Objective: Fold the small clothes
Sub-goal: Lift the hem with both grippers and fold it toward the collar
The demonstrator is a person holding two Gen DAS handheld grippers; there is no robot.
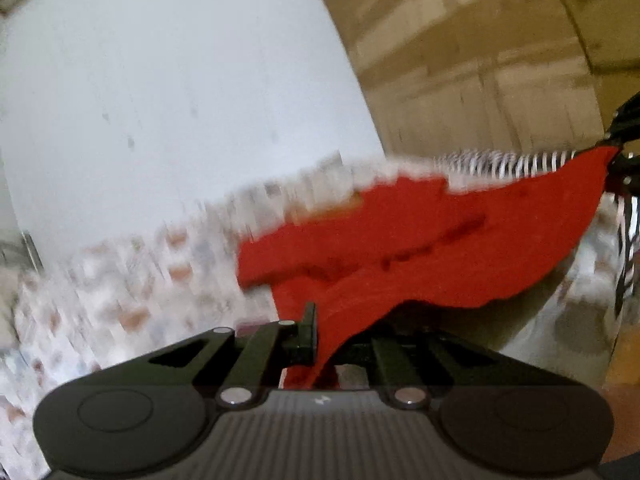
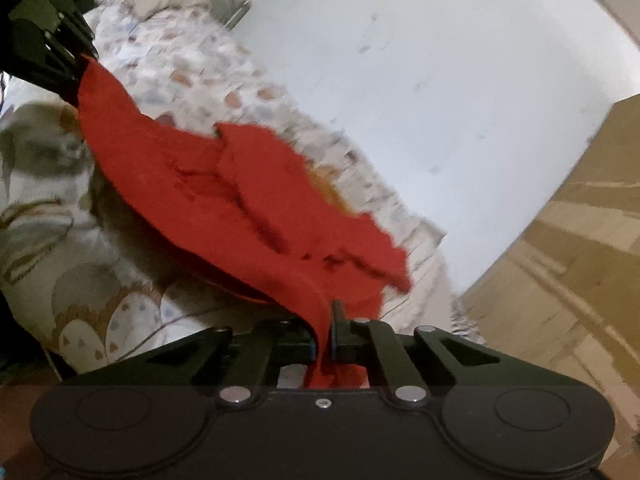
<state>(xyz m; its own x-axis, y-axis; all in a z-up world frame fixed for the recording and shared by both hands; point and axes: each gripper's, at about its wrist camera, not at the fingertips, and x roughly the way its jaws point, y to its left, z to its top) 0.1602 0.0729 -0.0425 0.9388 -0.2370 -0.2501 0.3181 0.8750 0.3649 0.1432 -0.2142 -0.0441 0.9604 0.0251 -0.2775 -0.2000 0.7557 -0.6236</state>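
A small red garment hangs stretched in the air between both grippers, above a bed. In the left wrist view my left gripper is shut on one corner of the cloth, which runs down between its fingers. The far corner of the cloth reaches the right gripper at the right edge, and that gripper pinches it. In the right wrist view the right gripper is shut on the red garment. The other end goes up to the left gripper at the top left. The cloth sags and is creased in the middle.
A patterned bedsheet lies below the cloth, with a floral cover nearer in the right wrist view. A white wall stands behind the bed. A tan cupboard is at the right. A striped fabric lies at the bed's far edge.
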